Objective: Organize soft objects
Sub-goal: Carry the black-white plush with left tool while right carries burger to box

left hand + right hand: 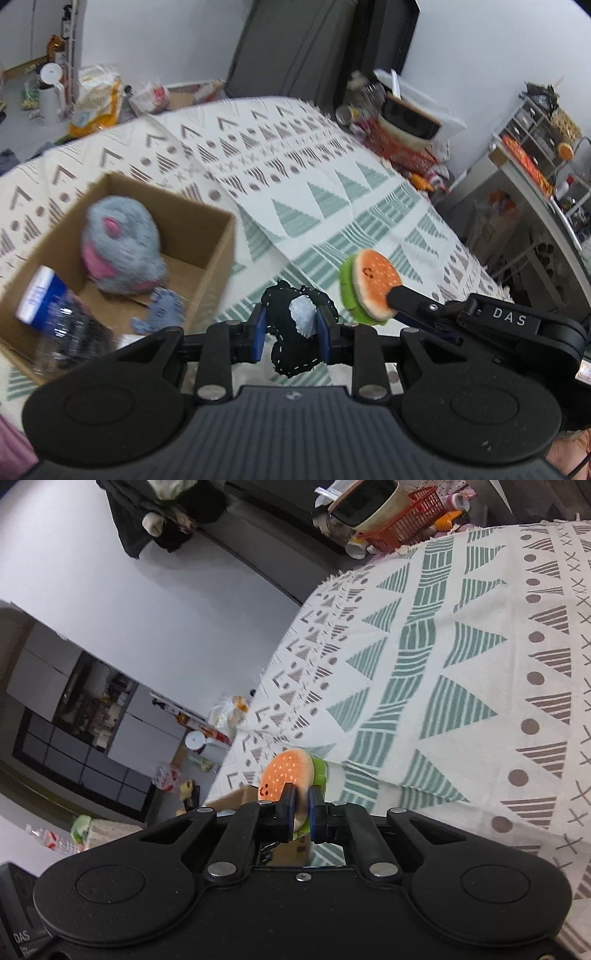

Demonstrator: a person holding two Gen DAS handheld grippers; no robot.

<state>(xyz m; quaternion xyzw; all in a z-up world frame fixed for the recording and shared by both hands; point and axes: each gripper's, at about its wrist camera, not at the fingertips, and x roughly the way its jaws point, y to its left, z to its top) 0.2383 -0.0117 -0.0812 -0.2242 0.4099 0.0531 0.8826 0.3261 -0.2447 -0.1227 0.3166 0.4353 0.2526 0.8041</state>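
Observation:
My left gripper (pixel 291 328) is shut on a black soft toy (pixel 295 332) with white stitching and a pale patch, held above the patterned cloth (pixel 295 177). To its left stands an open cardboard box (pixel 207 243) holding a grey and pink plush (pixel 118 247), a plastic bottle (pixel 55 325) and a small blue-grey fabric piece (pixel 159 310). My right gripper (pixel 301 805) is shut on a burger plush (pixel 288 775) with an orange bun and green edge. In the left wrist view the burger plush (pixel 369 280) hangs just right of the black toy, pinched by the right gripper (pixel 395 299).
The cloth covers a table whose far edge (pixel 258 101) meets clutter: a white kettle (pixel 50 92), bags, a red basket (pixel 410 513) with a pot, and a shelf unit (pixel 535 147) at the right. The box corner (pixel 236 801) shows under the right gripper.

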